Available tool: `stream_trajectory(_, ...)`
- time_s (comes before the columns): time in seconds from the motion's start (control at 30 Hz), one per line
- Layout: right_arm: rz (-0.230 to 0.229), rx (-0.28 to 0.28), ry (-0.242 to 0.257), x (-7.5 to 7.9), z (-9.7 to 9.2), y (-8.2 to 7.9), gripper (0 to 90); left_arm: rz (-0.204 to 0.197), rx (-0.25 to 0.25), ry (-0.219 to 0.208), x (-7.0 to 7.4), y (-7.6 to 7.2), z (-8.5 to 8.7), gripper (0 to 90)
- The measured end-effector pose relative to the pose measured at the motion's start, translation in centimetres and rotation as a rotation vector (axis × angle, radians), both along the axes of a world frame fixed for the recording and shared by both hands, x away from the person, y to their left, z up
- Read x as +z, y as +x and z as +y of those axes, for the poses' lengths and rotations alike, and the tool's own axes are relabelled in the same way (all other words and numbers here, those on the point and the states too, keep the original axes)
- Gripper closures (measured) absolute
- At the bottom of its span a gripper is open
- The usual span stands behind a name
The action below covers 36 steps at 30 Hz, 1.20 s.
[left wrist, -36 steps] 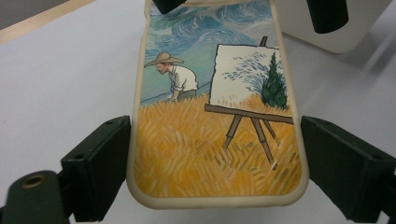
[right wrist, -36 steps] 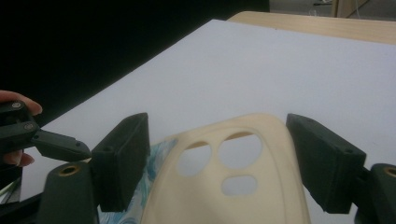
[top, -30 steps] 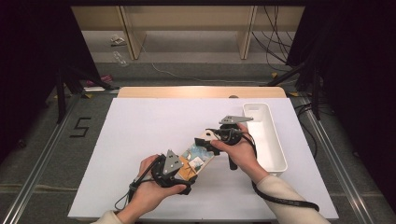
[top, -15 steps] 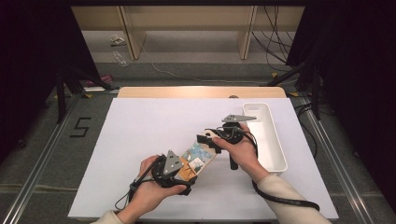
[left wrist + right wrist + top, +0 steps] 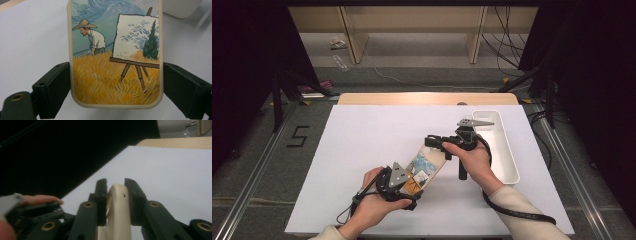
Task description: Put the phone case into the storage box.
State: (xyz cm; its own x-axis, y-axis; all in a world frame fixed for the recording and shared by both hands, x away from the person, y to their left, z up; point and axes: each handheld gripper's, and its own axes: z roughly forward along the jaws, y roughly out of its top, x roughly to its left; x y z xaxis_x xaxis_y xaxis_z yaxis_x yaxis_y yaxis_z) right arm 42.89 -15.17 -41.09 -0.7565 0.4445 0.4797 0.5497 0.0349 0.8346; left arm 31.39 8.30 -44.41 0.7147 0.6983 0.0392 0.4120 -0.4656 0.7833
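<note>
A cream phone case (image 5: 426, 166) printed with a painter in a wheat field hangs just above the white table (image 5: 362, 135). My left gripper (image 5: 411, 183) is shut across the width of its near end; in the left gripper view both jaws press the sides of the case (image 5: 115, 50) in my left gripper (image 5: 116, 93). My right gripper (image 5: 436, 143) has just been closing on the far end. In the right gripper view the cream rim of the case (image 5: 117, 207) is pinched in my right gripper (image 5: 115, 183).
A long white tray (image 5: 508, 150) stands at the table's right side, just behind the right hand. The table's wooden far edge (image 5: 427, 98) borders a dark floor with shelving. A finger of the left hand (image 5: 42, 199) shows at the left of the right gripper view.
The right gripper's jaws have come together on the far end of the case, with the hand shifting only slightly. The left hand and the case stay in place.
</note>
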Motion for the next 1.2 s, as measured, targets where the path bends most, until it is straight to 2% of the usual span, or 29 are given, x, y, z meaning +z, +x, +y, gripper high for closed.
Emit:
stream_trajectory(0.1,0.0,0.012,0.041,0.8,0.2,-0.5,79.3,-0.006,-0.005,-0.016,0.0,0.1,-0.1,10.5)
stream_trajectory(0.17,-0.019,0.02,0.046,1.6,0.3,-0.8,79.7,-0.015,-0.005,-0.027,0.0,0.1,-0.1,10.2)
stream_trajectory(0.2,-0.028,0.025,0.052,1.9,0.4,-1.0,79.9,-0.011,-0.01,-0.041,0.0,0.1,0.0,13.2)
stream_trajectory(0.27,-0.099,0.01,0.011,2.7,0.4,-1.3,79.9,-0.019,-0.012,-0.046,0.1,0.2,0.0,10.4)
stream_trajectory(0.4,-0.128,0.011,0.018,3.6,0.0,-1.4,79.9,-0.017,0.008,-0.058,0.2,0.4,0.3,11.8)
stream_trajectory(0.47,-0.163,0.01,-0.017,3.8,0.1,-1.5,79.8,-0.01,0.017,-0.071,0.1,0.5,0.5,12.2)
stream_trajectory(0.57,-0.178,0.029,-0.036,3.9,0.1,-1.5,79.8,-0.003,0.033,-0.088,0.1,0.7,0.9,13.3)
stream_trajectory(0.7,-0.238,0.058,-0.09,4.2,0.2,-1.6,79.8,0.008,0.047,-0.117,0.1,1.0,1.3,15.2)
stream_trajectory(0.9,-0.326,0.159,-0.179,5.0,0.7,-2.1,79.7,0.004,0.057,-0.126,0.2,1.2,1.7,15.8)
stream_trajectory(1.0,-0.332,0.189,-0.191,5.0,1.0,-2.3,79.7,0.014,0.059,-0.141,0.3,1.2,1.8,16.9)
stream_trajectory(1.2,-0.328,0.199,-0.196,5.0,1.1,-2.4,79.7,0.019,0.055,-0.159,0.3,1.3,1.9,18.7)
